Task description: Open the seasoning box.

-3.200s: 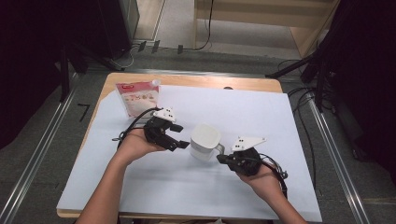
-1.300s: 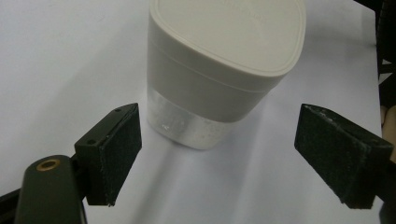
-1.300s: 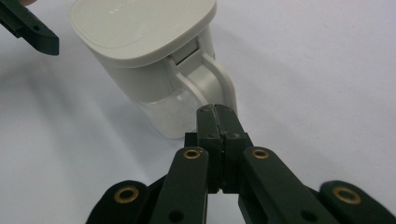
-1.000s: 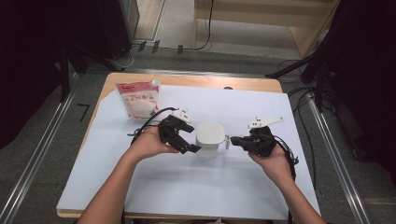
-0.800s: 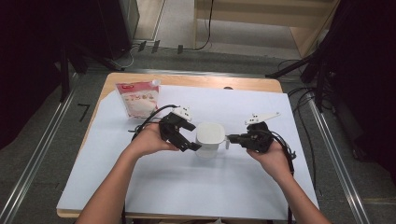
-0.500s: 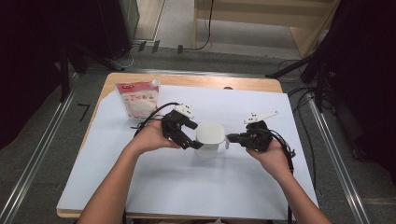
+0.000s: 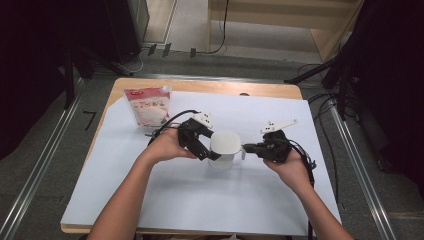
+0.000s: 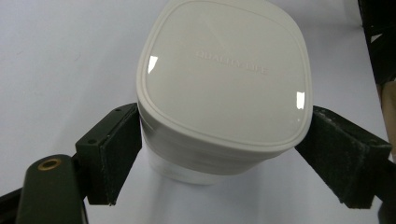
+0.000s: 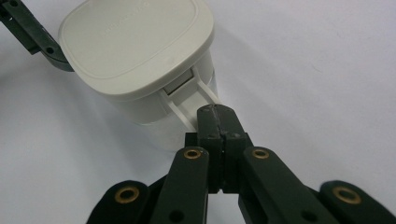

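**Q:** What has changed over the last three seconds?

**A:** My right gripper (image 9: 219, 114) has come up from 4 o'clock of the white container (image 7: 224, 145) to its 3 o'clock side. My left gripper (image 7: 207, 146) has closed in from 9 o'clock. The container stands upright at the centre of the bench (image 7: 200, 205), lid (image 8: 224, 70) still on.

**Q:** State of the fingers?

**A:** The left fingers (image 8: 112, 154) clamp the lid's rim, one pad on each side. The right fingers are clenched together, tips against the latch (image 9: 187, 93) on the container's side. Whether the latch's tab is nipped between them, I cannot tell.

**Q:** Meaning for the work?

**A:** I judge the approach finished: one hand steadies, the other stands ready to work the latch. Opening has not begun.

**Q:** Any writing?

**A:** An embossed line on the lid appears to read "QUALITY LIFE". The pouch (image 7: 149, 106), at 10 o'clock of the container and well apart, carries a red label too small to read.
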Demonstrator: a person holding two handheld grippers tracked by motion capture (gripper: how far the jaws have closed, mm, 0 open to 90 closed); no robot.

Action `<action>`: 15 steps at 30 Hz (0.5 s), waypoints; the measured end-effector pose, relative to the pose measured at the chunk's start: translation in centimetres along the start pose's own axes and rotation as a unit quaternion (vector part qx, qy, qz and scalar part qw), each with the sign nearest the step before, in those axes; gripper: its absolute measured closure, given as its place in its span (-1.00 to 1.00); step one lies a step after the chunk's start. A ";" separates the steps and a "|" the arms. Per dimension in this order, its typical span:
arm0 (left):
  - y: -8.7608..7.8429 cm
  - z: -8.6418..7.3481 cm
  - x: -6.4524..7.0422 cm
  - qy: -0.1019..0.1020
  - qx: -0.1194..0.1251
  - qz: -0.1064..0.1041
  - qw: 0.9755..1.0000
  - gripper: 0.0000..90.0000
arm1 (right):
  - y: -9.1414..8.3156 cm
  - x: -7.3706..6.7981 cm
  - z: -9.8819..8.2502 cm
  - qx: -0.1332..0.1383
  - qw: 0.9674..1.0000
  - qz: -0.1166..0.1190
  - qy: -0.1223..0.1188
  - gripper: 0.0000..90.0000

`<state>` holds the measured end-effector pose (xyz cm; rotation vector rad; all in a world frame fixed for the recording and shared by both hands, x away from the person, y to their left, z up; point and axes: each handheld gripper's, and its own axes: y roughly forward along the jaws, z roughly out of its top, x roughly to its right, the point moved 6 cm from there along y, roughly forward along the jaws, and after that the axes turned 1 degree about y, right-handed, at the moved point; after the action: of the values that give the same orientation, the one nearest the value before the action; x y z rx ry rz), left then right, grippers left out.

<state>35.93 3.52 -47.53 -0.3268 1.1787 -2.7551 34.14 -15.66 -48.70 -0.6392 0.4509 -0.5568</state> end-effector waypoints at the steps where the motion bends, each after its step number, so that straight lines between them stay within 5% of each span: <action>1: 0.0 0.0 0.0 0.002 -0.001 0.000 1.000 -0.64 | 0.0 0.0 0.0 0.000 1.000 0.000 0.001 1.00; 15: 0.5 -0.1 -0.1 0.001 0.002 0.002 1.000 -0.66 | 0.0 -0.1 0.0 0.003 1.000 -0.006 0.000 1.00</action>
<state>35.99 3.30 -47.98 -0.3214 1.1740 -2.7538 34.08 -15.64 -48.73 -0.6359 0.4449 -0.5691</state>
